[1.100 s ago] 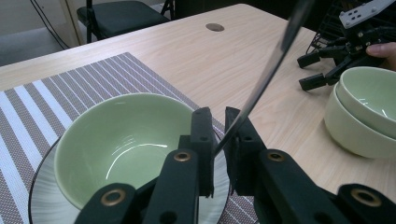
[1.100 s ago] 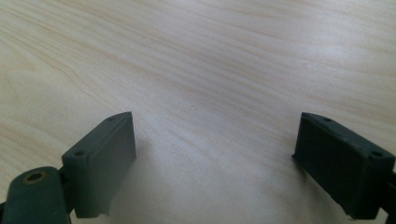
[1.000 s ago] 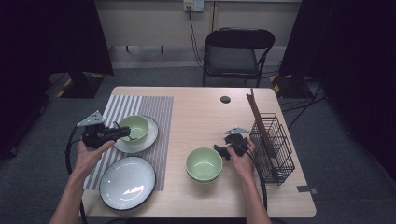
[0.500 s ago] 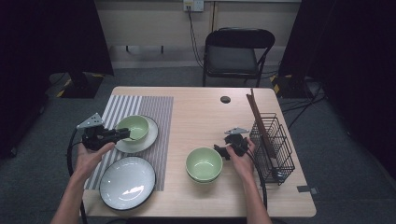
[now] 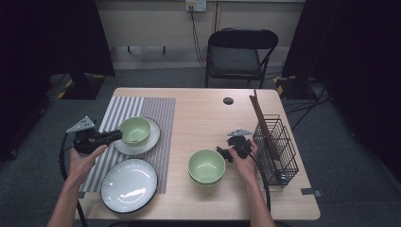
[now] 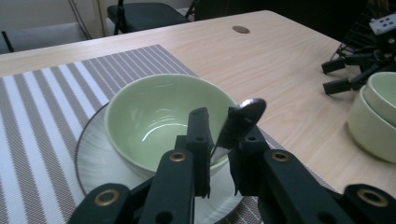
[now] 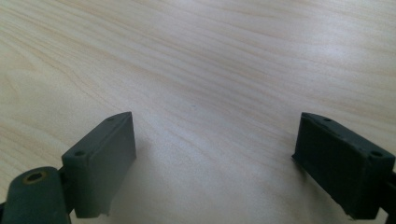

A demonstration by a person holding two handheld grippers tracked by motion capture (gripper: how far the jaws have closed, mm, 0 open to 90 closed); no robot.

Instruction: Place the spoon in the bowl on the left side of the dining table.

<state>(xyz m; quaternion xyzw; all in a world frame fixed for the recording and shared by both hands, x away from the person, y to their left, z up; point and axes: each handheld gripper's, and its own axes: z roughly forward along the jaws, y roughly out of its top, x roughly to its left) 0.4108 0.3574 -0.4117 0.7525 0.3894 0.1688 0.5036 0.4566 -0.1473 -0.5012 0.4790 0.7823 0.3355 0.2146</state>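
My left gripper (image 5: 117, 136) (image 6: 219, 119) is shut on a metal utensil (image 6: 240, 116); its rounded end sticks up between the jaws. It hovers at the near left rim of a green bowl (image 5: 135, 130) (image 6: 159, 109), which sits on a small white plate (image 5: 152, 138) on the striped placemat (image 5: 158, 109). My right gripper (image 5: 223, 152) (image 7: 215, 154) is open, low over bare wood with nothing between its fingers. It stands just right of two stacked green bowls (image 5: 206, 166) (image 6: 378, 116).
A larger white plate (image 5: 128, 184) lies at the mat's front edge. A black wire rack (image 5: 279, 146) with a wooden board stands at the right edge, close behind my right hand. A black grommet (image 5: 228, 100) sits at the back, and a folding chair (image 5: 236, 52) stands beyond the table.
My left gripper has drawn back a little to the left, from over the bowl to its rim. The right gripper has stayed put.
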